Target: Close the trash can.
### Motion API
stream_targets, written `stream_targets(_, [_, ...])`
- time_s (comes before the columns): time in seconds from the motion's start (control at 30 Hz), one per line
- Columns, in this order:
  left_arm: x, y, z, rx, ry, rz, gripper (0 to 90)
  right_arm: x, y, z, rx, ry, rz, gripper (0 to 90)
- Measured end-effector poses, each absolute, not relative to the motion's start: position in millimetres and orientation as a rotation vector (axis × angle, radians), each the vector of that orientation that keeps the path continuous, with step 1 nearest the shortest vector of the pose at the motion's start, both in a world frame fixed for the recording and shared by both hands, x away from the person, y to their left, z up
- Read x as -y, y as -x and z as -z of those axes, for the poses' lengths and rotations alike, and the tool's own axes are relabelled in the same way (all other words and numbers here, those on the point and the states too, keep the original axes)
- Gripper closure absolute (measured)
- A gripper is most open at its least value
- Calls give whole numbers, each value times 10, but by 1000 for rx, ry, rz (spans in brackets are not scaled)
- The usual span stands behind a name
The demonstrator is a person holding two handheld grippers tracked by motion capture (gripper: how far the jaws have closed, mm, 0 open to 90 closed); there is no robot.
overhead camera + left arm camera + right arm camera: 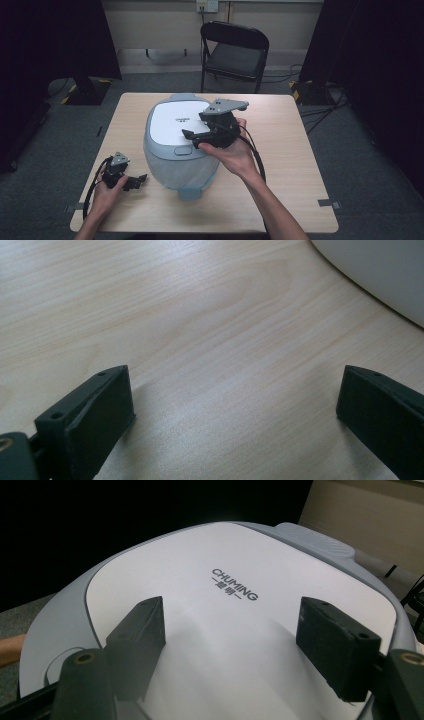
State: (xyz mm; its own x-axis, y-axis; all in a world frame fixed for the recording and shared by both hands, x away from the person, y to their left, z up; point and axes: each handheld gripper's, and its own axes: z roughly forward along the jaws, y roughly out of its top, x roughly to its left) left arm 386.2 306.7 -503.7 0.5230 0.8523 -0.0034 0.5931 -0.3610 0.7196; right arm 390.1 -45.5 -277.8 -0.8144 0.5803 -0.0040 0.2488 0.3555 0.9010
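Right gripper [192, 138] hovers over the white lid [225, 615] of the grey appliance [175, 160], jaws spread wide with the lid panel between and below them, nothing pinched. Left gripper [235, 405] rests on the table [175, 315], jaws spread and empty, appliance just beyond its right jaw. Likely opening it: drop onto the front latch button [183, 150], press squarely, brace the body with the left.

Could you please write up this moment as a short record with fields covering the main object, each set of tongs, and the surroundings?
Main object: grey bin with a white lid, standing on the table, lid closed
Lid marking: CHUMING
Right tongs: open, above the lid's near part, holding nothing
Left tongs: open, low over bare table left of the bin, holding nothing
Release button: at the lid's near edge, not pressed
Background: black folding chair beyond the table
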Motion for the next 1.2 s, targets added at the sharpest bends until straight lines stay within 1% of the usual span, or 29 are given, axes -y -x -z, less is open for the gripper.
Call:
stream_targets(0.17, [-3068,-3863,5037,-1169,-2089,-490,11,448,-3943,2767,-2293,-754,-1441,268])
stream_targets(0.43, [-3070,-3866,5037,-1165,-2092,-488,8,491,-4137,2793,-2243,-837,-1532,268])
stream_targets(0.5, [-3070,-3865,5037,-1165,-2092,-489,8,546,-4159,2782,-2246,-843,-1538,287])
stream_targets(0.87, [-3069,-3865,5037,-1165,-2092,-490,7,938,-4198,2777,-2155,-929,-1509,259])
stream_targets(1.2, [-3067,-3864,5037,-1166,-2092,-491,7,1391,-4098,2844,-2022,-1025,-1444,248])
